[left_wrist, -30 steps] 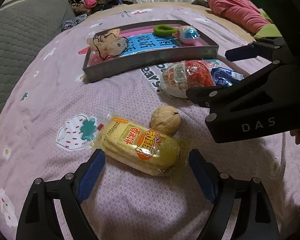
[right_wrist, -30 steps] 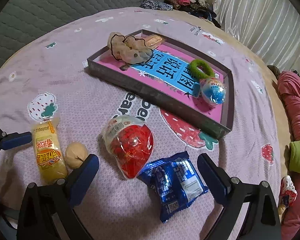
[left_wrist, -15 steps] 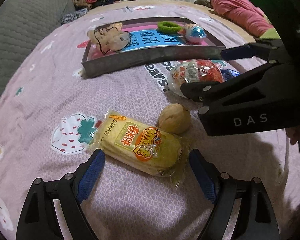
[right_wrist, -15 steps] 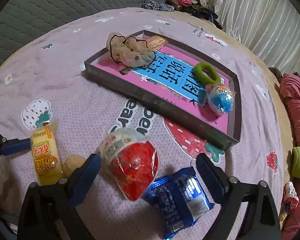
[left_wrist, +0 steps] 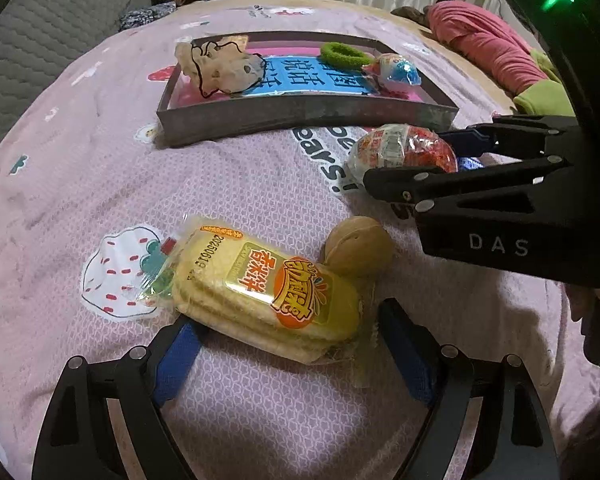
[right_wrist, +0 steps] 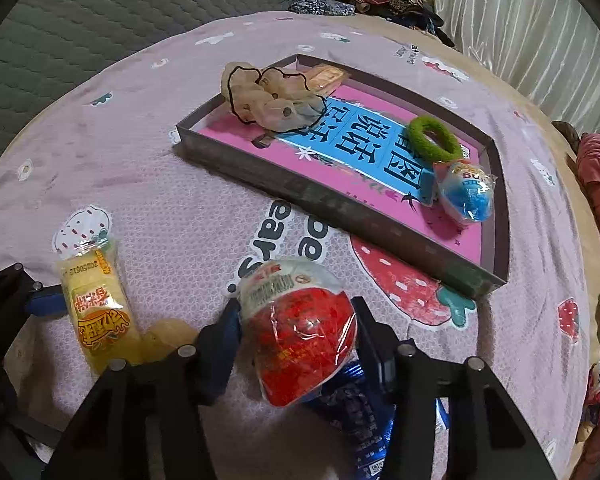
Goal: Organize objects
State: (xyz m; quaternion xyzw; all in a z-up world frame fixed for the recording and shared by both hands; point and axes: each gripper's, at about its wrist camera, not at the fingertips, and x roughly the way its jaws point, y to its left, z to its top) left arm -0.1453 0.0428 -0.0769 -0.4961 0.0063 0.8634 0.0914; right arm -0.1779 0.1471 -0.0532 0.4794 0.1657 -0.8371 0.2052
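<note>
Landmark: my tray (right_wrist: 380,216). Red egg-shaped snack (right_wrist: 300,332), just before its front wall, pinched in my right gripper (right_wrist: 296,344). Yellow cracker pack (left_wrist: 260,292), farther out, between my left gripper's (left_wrist: 292,348) wide-spread fingers.

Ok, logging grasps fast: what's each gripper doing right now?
Left gripper: open, straddling the yellow cracker pack.
Right gripper: closed on the red egg-shaped snack.

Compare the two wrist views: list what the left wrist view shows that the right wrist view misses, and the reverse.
Only left: the open left tool straddling the yellow biscuit pack.
Only right: the right tool closed on the red-and-white wrapped egg-shaped snack, with the blue foil packet beneath.
Both: the grey shallow box, green hair tie, blue wrapped egg and round tan walnut.
</note>
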